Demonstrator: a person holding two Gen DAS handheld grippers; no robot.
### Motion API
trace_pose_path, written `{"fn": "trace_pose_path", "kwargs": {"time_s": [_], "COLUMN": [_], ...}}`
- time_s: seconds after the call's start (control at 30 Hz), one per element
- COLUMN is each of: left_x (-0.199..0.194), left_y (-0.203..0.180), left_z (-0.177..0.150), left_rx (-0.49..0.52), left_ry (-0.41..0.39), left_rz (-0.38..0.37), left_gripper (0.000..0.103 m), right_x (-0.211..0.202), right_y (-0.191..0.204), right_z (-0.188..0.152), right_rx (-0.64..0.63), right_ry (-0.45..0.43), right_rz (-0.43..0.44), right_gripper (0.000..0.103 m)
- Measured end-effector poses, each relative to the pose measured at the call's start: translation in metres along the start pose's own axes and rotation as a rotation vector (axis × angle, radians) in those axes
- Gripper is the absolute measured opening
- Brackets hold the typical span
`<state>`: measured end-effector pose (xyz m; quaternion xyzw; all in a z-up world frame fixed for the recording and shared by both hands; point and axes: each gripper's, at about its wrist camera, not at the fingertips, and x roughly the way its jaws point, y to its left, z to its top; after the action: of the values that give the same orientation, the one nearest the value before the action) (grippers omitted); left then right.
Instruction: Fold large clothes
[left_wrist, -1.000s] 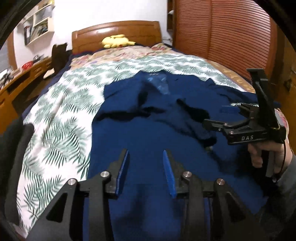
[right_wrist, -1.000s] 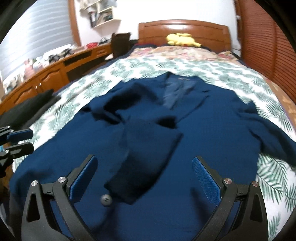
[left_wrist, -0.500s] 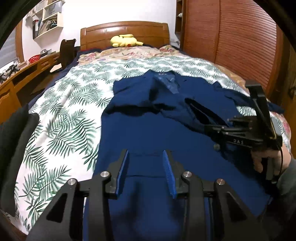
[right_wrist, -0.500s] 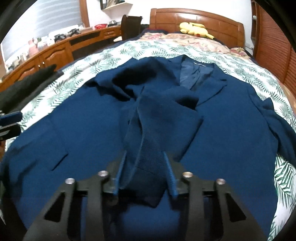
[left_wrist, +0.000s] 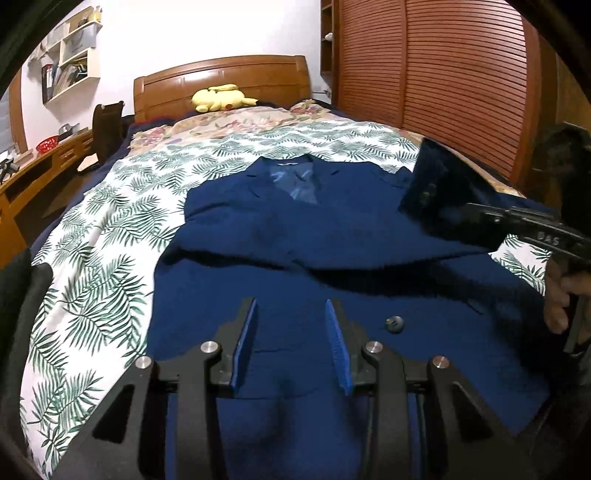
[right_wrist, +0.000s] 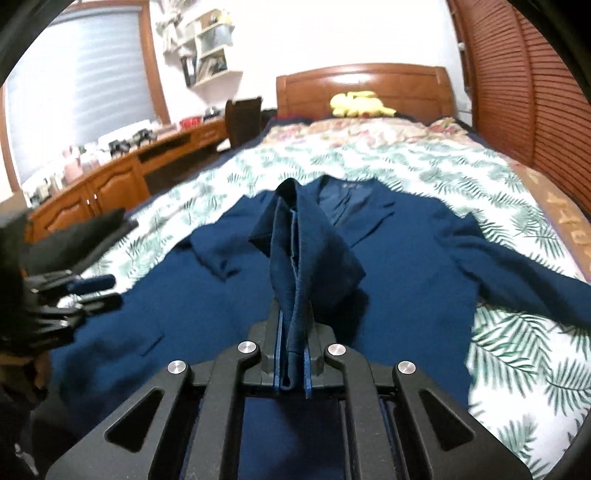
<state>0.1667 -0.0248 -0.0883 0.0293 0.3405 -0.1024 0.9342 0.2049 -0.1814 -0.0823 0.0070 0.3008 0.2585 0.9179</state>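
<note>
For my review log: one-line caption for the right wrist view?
Right gripper shut on a lifted sleeve of the navy jacket spread on the bed.

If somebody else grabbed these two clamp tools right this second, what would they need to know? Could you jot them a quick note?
Right gripper: jaws have just closed on the sleeve cuff of the navy jacket, lifted clear of the bed.
Left gripper: partly open, nothing pinched, poised over the jacket's lower front near a button.
Jacket: spread face up on the leaf-print bedspread, collar toward the headboard, other sleeve lying out to the side.
Done: one sleeve picked up.
Left: probably lay that sleeve across the chest, then the other sleeve, then fold the body.
</note>
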Motion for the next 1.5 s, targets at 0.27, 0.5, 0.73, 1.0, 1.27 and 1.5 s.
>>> {"fn": "trace_pose_path", "kwargs": {"time_s": [0.27, 0.5, 0.73, 1.0, 1.27, 1.5], "left_x": [0.007, 0.014, 0.024, 0.033, 0.043, 0.052], "left_y": [-0.008, -0.01, -0.011, 0.003, 0.009, 0.006], "left_z": [0.008, 0.018, 0.025, 0.019, 0.014, 0.009], "left_rx": [0.001, -0.003, -0.011, -0.049, -0.054, -0.057], "left_ry": [-0.025, -0.057, -0.101, -0.122, -0.113, -0.099], "left_rz": [-0.017, -0.039, -0.043, -0.024, -0.019, -0.036], "left_gripper": [0.036, 0.036, 0.036, 0.036, 0.036, 0.036], "right_x": [-0.022, -0.035, -0.036, -0.027, -0.037, -0.066], "right_y": [-0.02, -0.035, -0.051, -0.054, -0.11, -0.198], "right_z": [-0.024, -0.05, -0.054, -0.051, -0.044, -0.027], "right_rx": [0.093, 0.092, 0.04, 0.029, 0.059, 0.174], "right_ry": [0.021, 0.054, 0.085, 0.101, 0.127, 0.153], "right_rz": [-0.077, -0.223, -0.312, -0.307, -0.404, -0.544], "right_gripper": [0.015, 0.062, 0.065, 0.065, 0.066, 0.071]}}
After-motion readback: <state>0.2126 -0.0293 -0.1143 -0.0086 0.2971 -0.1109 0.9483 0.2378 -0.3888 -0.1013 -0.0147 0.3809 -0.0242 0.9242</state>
